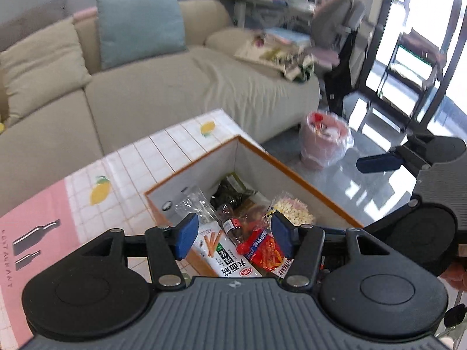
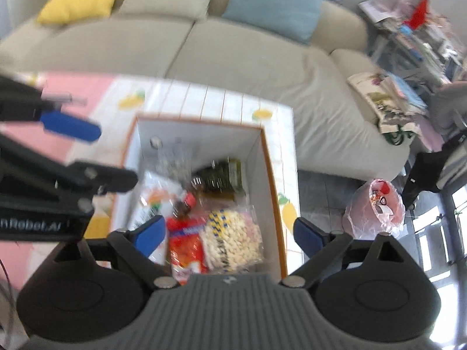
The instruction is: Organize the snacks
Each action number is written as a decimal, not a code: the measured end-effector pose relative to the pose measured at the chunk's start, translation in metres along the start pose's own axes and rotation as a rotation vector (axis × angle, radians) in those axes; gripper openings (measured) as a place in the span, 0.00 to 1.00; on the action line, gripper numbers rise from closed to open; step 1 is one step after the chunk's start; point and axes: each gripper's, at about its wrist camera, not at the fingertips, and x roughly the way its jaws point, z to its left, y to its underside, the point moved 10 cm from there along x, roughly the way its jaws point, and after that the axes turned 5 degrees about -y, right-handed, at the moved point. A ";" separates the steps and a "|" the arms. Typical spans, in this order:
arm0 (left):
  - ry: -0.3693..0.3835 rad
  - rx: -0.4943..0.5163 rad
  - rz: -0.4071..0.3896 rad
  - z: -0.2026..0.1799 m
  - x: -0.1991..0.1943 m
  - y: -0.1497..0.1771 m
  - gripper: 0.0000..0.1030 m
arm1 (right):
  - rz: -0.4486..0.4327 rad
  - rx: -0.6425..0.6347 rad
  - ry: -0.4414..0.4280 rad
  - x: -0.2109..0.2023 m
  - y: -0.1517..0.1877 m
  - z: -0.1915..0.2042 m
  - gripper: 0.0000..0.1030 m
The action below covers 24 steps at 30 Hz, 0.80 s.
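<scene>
While both grippers hang above the box, the left gripper and the right gripper stand released, nothing between their pads; the snacks lie inside, seemingly piled loosely.

Both grippers: black linkage arms w/ silver screws, blue pads, ribbed grey body

One box sits on the surface. In the box there are one red snack bag, one bag of puffs, one white cracker pack, one brown bottle and one dark packet. Beside the box, on the floor, stands one pink bin.
</scene>
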 end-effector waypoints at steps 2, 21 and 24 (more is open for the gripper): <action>-0.008 -0.012 -0.027 0.006 -0.020 0.001 0.66 | -0.044 0.015 -0.001 -0.019 -0.002 0.010 0.92; -0.225 -0.110 -0.318 0.070 -0.169 0.070 0.66 | -0.429 0.261 0.010 -0.151 0.031 0.096 0.97; -0.260 -0.188 -0.332 0.086 -0.173 0.089 0.66 | -0.492 0.272 0.054 -0.157 0.042 0.111 0.97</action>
